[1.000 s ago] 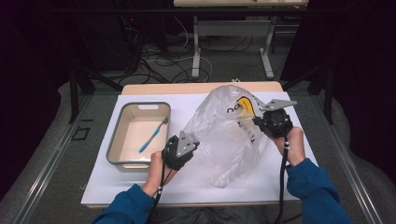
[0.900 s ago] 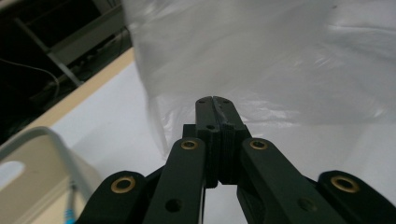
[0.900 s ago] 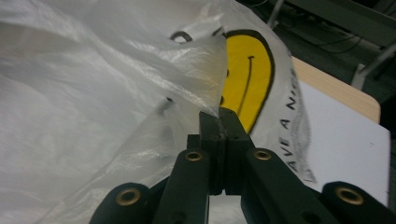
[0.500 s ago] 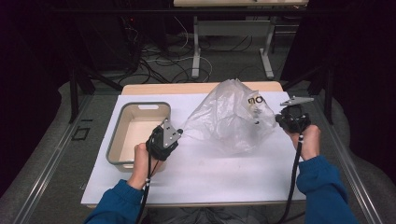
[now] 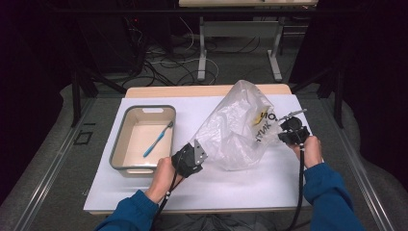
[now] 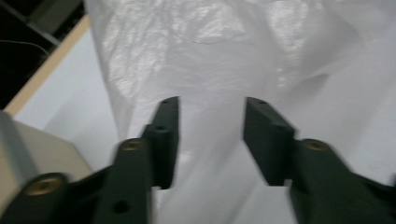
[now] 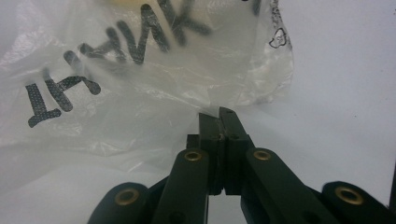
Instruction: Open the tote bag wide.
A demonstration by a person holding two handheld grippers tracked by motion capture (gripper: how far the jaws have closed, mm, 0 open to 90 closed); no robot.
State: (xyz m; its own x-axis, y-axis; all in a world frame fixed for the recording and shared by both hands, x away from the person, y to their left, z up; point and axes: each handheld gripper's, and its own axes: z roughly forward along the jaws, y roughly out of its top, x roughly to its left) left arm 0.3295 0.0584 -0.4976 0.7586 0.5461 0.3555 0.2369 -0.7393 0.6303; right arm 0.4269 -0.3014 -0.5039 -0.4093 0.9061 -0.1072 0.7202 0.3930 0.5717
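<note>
Toothbrush (image 5: 158,139) in tray (image 5: 120,144), beside bag (image 5: 235,127)

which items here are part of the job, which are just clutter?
In play:
plastic bag
right gripper, shut on the bag's edge
left gripper, jaws just opened, bag film between them

Lying about:
toothbrush
grey tray

Blue sleeves (image 5: 332,192), black claws (image 6: 210,140) with brass screws, grey three-cornered plates, trailing black cables.

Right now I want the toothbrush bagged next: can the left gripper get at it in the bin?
Probably yes. The left gripper is open and grips nothing, just beside the bin, whose top is open; the toothbrush lies alone inside, nothing covering it.
</note>
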